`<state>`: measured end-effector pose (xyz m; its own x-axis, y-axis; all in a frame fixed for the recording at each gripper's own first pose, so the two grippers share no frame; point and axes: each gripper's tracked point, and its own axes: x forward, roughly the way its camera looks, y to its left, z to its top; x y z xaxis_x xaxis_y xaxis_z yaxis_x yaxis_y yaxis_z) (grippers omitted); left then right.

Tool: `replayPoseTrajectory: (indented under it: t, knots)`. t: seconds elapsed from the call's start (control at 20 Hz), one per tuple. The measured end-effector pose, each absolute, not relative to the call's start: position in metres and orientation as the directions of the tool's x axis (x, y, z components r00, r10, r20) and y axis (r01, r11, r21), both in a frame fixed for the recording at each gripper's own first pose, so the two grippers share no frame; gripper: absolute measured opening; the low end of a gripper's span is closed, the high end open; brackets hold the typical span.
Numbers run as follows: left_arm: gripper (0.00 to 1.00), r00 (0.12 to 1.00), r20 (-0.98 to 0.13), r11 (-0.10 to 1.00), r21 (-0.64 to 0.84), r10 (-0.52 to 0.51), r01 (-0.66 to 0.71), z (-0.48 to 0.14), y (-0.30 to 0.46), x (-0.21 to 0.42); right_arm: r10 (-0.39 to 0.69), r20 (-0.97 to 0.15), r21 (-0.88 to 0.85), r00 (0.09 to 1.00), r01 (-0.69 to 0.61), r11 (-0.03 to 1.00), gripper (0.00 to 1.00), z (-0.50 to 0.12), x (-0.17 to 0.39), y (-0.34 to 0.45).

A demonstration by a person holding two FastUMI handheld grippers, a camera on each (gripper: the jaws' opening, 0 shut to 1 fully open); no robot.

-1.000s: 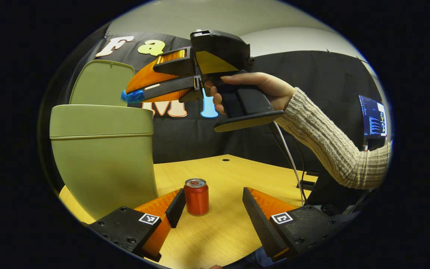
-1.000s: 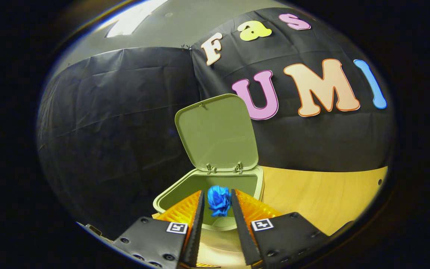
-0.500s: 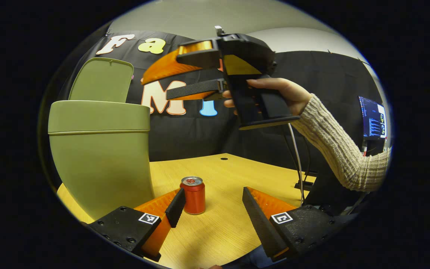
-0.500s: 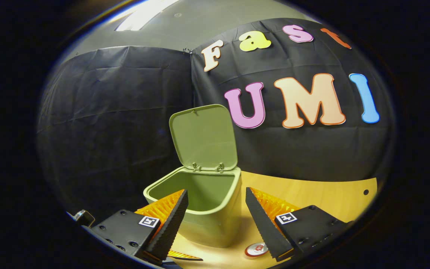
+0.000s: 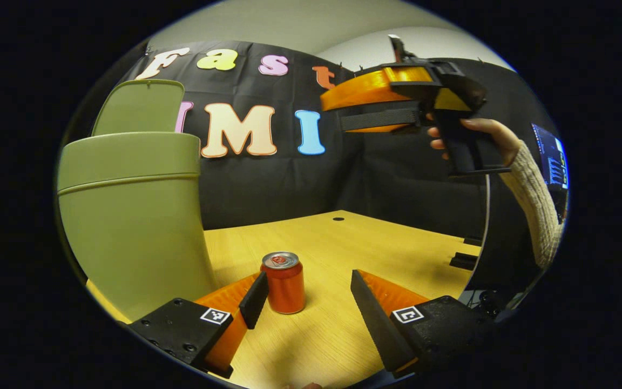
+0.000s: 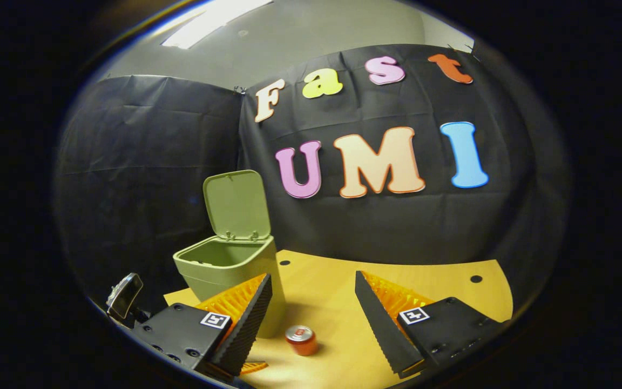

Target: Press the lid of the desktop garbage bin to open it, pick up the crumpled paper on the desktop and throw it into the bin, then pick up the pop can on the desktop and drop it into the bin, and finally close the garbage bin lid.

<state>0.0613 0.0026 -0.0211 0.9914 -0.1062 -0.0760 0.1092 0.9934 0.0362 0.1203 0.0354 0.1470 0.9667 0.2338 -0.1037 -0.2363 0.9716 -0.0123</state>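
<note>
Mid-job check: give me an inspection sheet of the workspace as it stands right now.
Surface: wooden table, small holes near the far edge.
Job's things: green bin, lid up; pop can upright beside it. Crumpled paper: nothing seen.
Clutter: nothing seen.
Grippers: left gripper low, fingers open around the can, not touching; right gripper open, held high by a hand.
Cables: one hangs below the right gripper.
Surroundings: black cloth wall; screen at the side.
</note>
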Motion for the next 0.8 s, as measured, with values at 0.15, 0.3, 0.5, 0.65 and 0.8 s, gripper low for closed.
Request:
replayPoseTrajectory:
  t: [0.15,0.3,0.5,0.65,0.8]
  knots:
    - [0.93,0.992,-0.114,0.997,0.052,-0.048,0.054,-0.029,0.014,0.082,0.154,-0.096,0.006,0.984,-0.154,0.988,0.97,0.135,0.094,-0.016]
    - [0.93,0.987,-0.162,0.998,0.063,0.001,0.009,-0.042,0.025,0.100,0.085,-0.068,0.022,0.994,-0.084,0.996,0.97,0.129,0.063,-0.058]
    - [0.93,0.978,-0.206,0.998,0.049,0.036,-0.026,-0.054,0.033,0.123,0.004,-0.045,0.047,0.999,-0.002,0.999,0.97,0.122,0.024,-0.099]
    - [0.93,0.976,-0.209,0.998,0.043,0.054,-0.046,-0.053,0.040,0.135,-0.060,-0.044,0.069,0.997,0.063,0.996,0.97,0.113,-0.002,-0.123]
    - [0.93,0.971,-0.229,0.998,0.030,0.066,-0.061,-0.065,0.047,0.140,-0.106,-0.040,0.073,0.994,0.108,0.991,0.97,0.106,-0.015,-0.139]
